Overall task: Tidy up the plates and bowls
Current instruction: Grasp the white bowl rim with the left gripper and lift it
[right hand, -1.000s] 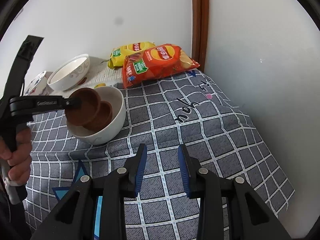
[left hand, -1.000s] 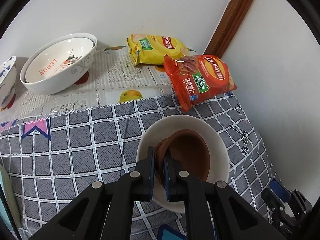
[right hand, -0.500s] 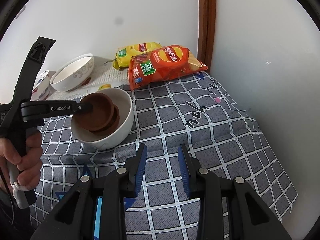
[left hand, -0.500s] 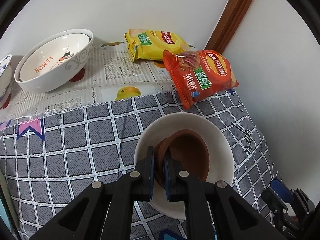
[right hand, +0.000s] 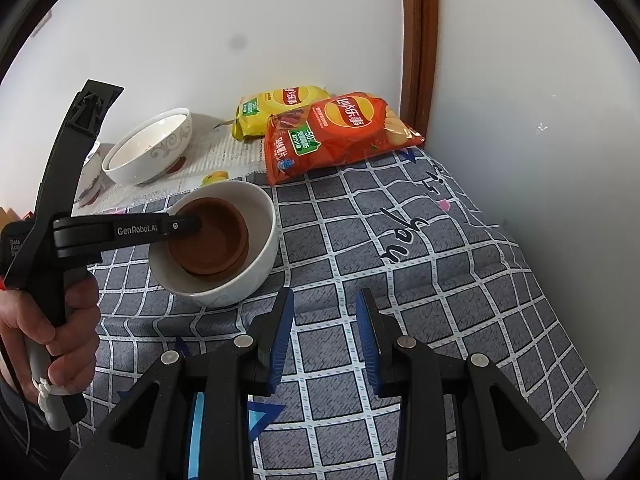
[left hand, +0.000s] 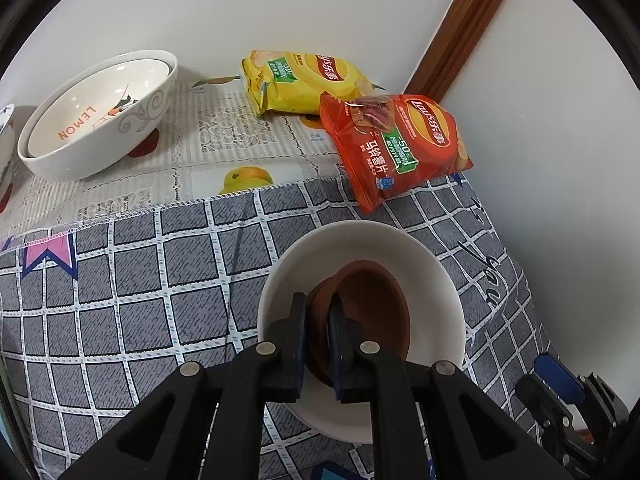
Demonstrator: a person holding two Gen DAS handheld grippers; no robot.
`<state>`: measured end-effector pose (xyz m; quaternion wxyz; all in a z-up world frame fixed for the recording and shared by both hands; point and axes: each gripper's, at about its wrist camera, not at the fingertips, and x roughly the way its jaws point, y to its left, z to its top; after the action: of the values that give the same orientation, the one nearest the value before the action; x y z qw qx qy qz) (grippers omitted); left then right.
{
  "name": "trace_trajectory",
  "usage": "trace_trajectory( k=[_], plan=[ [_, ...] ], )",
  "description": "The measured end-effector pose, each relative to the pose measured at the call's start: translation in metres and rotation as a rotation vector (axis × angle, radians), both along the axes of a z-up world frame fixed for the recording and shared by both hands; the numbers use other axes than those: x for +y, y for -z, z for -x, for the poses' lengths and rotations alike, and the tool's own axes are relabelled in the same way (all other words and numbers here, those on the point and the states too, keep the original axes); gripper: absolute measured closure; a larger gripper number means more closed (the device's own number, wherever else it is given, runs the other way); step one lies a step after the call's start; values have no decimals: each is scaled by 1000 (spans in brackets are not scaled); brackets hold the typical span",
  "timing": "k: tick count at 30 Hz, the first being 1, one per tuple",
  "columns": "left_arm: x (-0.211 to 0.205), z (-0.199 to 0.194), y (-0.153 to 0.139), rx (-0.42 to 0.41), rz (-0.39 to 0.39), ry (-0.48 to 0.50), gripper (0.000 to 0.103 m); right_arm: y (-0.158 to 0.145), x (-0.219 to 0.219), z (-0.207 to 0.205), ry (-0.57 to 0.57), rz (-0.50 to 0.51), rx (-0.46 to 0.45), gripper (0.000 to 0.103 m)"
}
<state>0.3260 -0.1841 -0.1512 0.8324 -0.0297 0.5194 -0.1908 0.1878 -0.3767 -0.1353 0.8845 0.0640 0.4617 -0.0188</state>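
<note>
My left gripper [left hand: 318, 312] is shut on the rim of a small brown bowl [left hand: 372, 312]. The bowl now rests nested on another brown bowl [right hand: 236, 256] inside a white bowl [left hand: 444, 280] on the grey checked cloth. In the right wrist view the left gripper [right hand: 188, 226] reaches in from the left over the white bowl [right hand: 260, 260] and onto the brown bowl [right hand: 208, 240]. My right gripper [right hand: 326, 312] is open and empty, just in front of the white bowl. A large "LEMON" bowl stack [left hand: 96, 116] stands at the back left.
A yellow chip bag [left hand: 300, 84] and a red chip bag [left hand: 400, 144] lie at the back by the wall corner and a wooden door frame [left hand: 464, 32]. Another patterned bowl [left hand: 6, 140] shows at the far left edge. The table edge drops off on the right.
My left gripper has lowered the brown bowl from a tilt above the white bowl until it sits nested flat on the other brown bowl. The right gripper has stayed open.
</note>
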Motion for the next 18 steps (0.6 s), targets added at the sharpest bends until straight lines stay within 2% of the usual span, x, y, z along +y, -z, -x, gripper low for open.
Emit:
trace_trajectory(
  k=[7,9,10,11,18],
  plan=[
    [6,8,-19,-34,-5,19,92,-2,3,-14,3,-24,-6,70],
    [11,10,-25,-46,-3,14,85,-1,3,-18,8,-25,-7,70],
    [13,10,-26,-47,-10,12,76,-1,4,-21,7,-30,-4,70],
    [16,10,-27,-51,-17,4,75,-1,4,-25,5,-36,-3,70],
    [28,9,-21,-13,-26,-20,74,7,12,-48,-21,-109,19,70]
  ],
)
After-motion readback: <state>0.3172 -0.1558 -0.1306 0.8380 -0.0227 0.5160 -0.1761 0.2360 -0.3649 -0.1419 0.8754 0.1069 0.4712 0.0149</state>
